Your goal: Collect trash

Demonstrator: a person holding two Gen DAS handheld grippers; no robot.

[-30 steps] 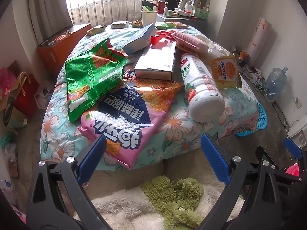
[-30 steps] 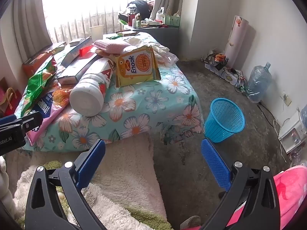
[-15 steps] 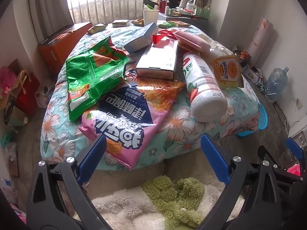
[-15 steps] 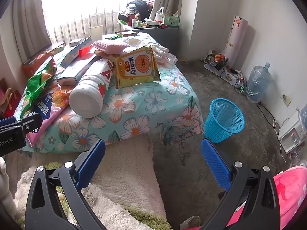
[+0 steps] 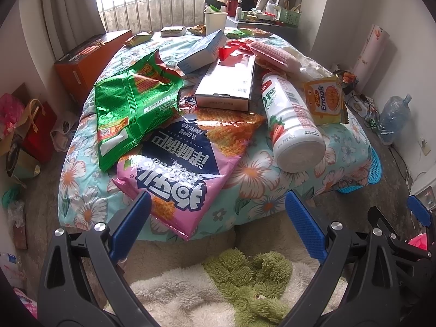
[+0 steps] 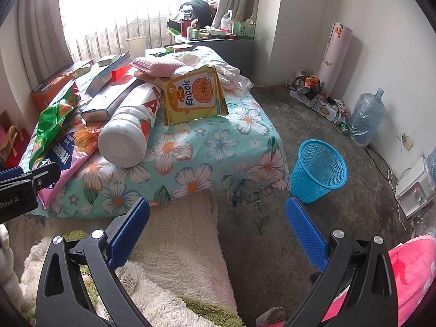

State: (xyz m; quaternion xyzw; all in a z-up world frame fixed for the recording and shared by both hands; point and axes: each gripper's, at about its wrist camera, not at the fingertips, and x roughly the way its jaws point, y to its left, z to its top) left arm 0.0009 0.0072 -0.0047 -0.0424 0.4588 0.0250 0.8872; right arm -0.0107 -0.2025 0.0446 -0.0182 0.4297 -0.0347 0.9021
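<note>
**Both grippers poised at the foot of the bed, nothing picked up yet**

From where I stand, the trash lies heaped on the flowered bed: a pink snack bag hanging over the near edge, a green snack bag partly on top of it, a white bottle on its side, and a yellow Enaak packet propped just behind the bottle. A long white box and a pale blue box sit further back.

The left gripper hangs low before the bed with its jaws spread wide and empty, the pink bag's corner just ahead of its left finger. The right gripper hovers over the rug and bare floor, jaws equally wide, gripping nothing. The blue basket stands on the floor beside the bed's right corner, and as far as I can see it looks empty.

I judge this the opening approach, before any first grasp. Next, the left gripper probably needs to ease forward and close on the bag's overhanging edge; thin film like that may slip or drag the green bag along
</note>
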